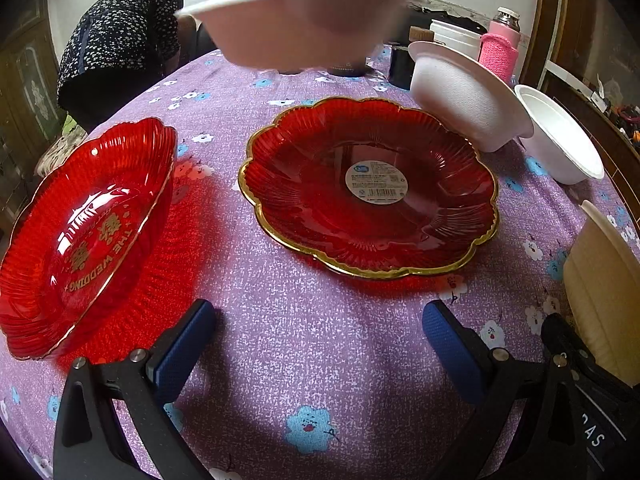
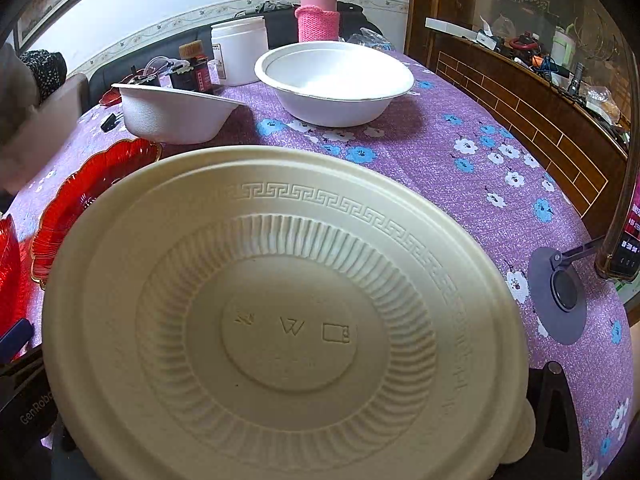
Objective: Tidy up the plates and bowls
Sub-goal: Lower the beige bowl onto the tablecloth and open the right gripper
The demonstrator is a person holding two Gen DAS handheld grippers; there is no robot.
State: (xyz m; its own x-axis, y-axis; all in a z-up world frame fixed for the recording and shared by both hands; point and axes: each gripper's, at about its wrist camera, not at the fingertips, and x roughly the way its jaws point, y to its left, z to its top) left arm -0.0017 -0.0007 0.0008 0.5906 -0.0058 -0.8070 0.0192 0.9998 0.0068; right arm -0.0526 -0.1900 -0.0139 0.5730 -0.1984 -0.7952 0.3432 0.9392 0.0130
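A red gold-rimmed plate [image 1: 368, 188] with a round label lies flat on the purple flowered tablecloth [image 1: 304, 320]. A second red plate [image 1: 80, 236], lettered in gold, stands tilted at the left. My left gripper [image 1: 318, 352] hovers open and empty in front of both plates. My right gripper [image 1: 560, 348] is shut on a cream ribbed bowl [image 2: 288, 332], which is tilted toward the camera and hides the fingers. Behind sit two white bowls, one tipped on its side [image 2: 176, 112] and one upright [image 2: 336, 80]. A blurred hand carries another white bowl [image 1: 248, 28] across the top.
At the table's back stand a pink bottle [image 2: 318, 12], a white jar [image 2: 240, 50] and dark jars [image 2: 196, 68]. A grey phone-stand disc [image 2: 556, 292] lies at the right edge. A wooden cabinet [image 2: 520, 108] runs along the right. A person in dark dotted clothes [image 1: 120, 40] is behind the table.
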